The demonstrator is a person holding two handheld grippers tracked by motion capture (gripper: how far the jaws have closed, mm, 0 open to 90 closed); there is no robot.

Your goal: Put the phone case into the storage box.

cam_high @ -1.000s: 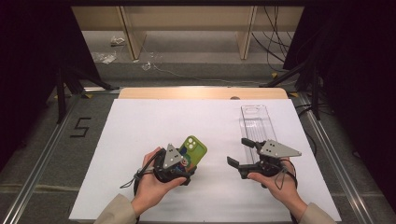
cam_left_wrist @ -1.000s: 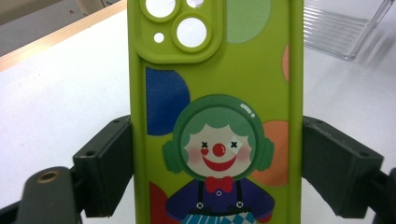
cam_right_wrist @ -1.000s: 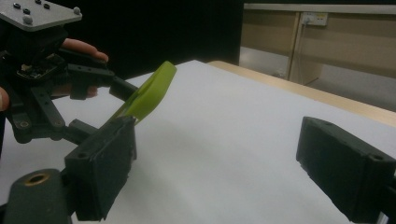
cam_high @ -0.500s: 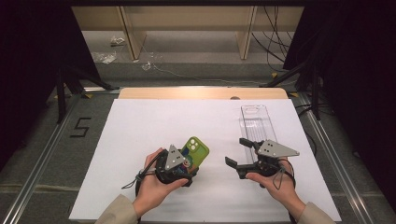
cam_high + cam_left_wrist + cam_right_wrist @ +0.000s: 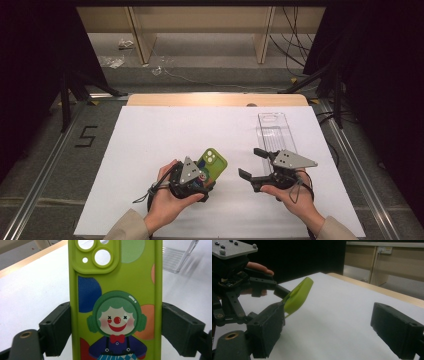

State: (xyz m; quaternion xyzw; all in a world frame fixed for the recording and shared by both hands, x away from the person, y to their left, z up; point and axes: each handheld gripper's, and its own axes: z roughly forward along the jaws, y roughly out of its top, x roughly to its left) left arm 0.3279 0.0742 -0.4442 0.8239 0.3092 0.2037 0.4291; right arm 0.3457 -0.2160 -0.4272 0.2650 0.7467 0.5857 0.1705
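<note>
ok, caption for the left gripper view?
Left claw clamps a green clown-print phone case above the white table.

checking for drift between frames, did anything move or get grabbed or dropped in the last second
Nothing visibly changed. The left gripper stays clamped on the green phone case, held tilted above the white table; the right gripper still hovers beside it with its jaws open and nothing between them, and the clear tray lies where it was.
</note>
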